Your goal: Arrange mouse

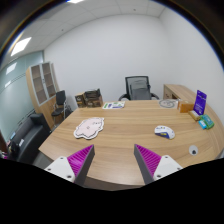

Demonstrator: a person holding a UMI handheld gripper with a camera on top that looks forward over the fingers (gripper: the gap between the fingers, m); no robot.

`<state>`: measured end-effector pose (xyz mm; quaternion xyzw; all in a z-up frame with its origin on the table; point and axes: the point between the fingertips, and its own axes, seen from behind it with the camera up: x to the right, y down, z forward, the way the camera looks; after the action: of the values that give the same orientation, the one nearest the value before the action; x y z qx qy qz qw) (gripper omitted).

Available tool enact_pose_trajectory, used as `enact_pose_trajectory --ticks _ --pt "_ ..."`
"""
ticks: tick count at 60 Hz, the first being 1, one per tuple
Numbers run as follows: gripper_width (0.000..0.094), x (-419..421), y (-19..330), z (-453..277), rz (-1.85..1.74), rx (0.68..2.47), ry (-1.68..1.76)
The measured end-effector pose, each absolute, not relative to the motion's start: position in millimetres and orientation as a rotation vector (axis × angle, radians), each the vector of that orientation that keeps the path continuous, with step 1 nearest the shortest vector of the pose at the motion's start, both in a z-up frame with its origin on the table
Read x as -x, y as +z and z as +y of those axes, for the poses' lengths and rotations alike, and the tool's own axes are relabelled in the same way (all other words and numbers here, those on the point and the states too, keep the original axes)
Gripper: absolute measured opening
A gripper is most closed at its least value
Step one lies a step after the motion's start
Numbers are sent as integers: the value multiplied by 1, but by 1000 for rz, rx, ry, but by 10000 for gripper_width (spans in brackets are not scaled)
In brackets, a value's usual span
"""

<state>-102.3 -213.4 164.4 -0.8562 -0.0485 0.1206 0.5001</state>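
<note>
A white computer mouse [164, 131] lies on the long wooden table [120, 135], ahead of my fingers and off to the right. A white mouse pad with a pinkish print [89, 127] lies on the table ahead and to the left. My gripper [112, 160] is held above the near part of the table, open and empty, with its purple pads [148, 157] wide apart and bare wood between them.
A small dark round object [193, 150] sits near the right finger. A purple box [201, 101] and small items stand at the table's far right. Office chairs [137, 88] stand behind the table, a cabinet [42, 84] at the left wall.
</note>
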Motion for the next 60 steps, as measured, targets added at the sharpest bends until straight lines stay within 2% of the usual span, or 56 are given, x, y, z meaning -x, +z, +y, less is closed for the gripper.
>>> enact_pose_trajectory --ticks 7,26,45,57,60 --pt "817 63 145 -207 -39 2124 184" --pt "838 -77 80 -110 9 2171 3" --pt "835 -140 -16 -13 -75 2242 44" --pt "842 -145 -11 41 -97 2198 78" --pt "810 -147 -11 53 -81 2199 71"
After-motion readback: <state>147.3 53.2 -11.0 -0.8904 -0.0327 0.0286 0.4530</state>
